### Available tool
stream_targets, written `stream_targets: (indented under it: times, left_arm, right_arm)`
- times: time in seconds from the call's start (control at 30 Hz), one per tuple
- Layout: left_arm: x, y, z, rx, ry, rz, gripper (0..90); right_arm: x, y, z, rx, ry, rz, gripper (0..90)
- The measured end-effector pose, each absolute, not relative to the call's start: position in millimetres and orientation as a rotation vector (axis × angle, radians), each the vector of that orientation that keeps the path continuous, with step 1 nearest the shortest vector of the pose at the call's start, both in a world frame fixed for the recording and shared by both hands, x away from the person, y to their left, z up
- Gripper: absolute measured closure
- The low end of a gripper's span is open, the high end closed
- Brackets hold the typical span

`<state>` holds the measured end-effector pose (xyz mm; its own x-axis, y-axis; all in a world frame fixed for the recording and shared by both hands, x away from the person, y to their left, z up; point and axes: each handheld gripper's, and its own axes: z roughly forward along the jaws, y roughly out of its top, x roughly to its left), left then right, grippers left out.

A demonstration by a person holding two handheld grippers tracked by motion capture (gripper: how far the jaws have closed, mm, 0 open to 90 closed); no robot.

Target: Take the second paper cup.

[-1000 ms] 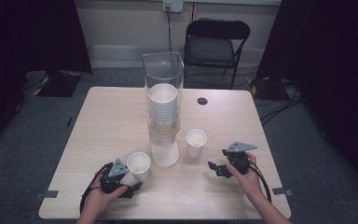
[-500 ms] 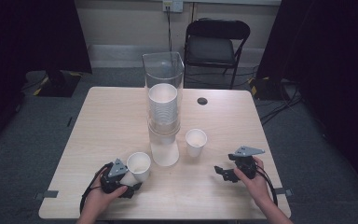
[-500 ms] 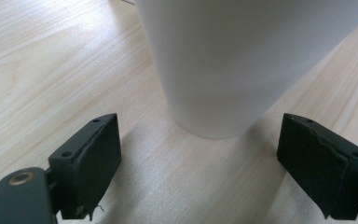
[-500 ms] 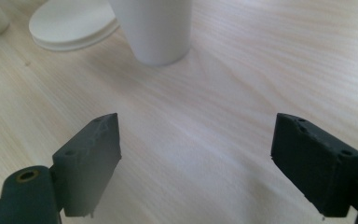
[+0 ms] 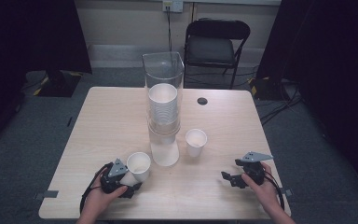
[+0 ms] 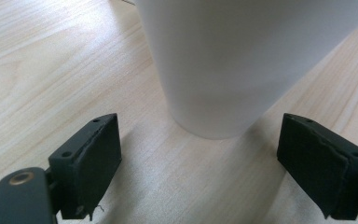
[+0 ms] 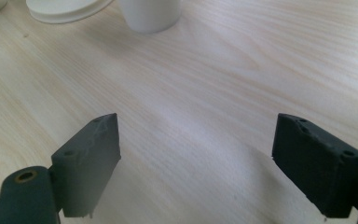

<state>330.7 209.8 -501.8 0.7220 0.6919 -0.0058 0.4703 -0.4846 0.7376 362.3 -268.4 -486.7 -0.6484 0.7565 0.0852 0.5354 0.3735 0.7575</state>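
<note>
White paper cups out on the pale wood counter (image 5: 102, 121), both claws waiting low.

At the near left, the left claw (image 5: 133, 187) gapes wide just short of a cup (image 5: 138, 166), its jaws flanking the base without touching; closing on it looks like the next step, needing a slight push forward first. Mid-counter, a clear dispenser (image 5: 163, 109) holds the stack, another cup (image 5: 196, 142) beside it. Far right, the right claw (image 5: 228, 178) sits wide open, gripping nothing.
</note>
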Motion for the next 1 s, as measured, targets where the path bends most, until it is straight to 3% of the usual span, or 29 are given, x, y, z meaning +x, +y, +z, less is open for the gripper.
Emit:
stream_targets:
  times: [1.0]
  left_arm:
    - [330.4,209.6,-501.8,2.172,0.879,0.384,13.1]
  right_arm:
    - [340.6,-300.0,-499.8,1.045,2.387,1.036,14.0]
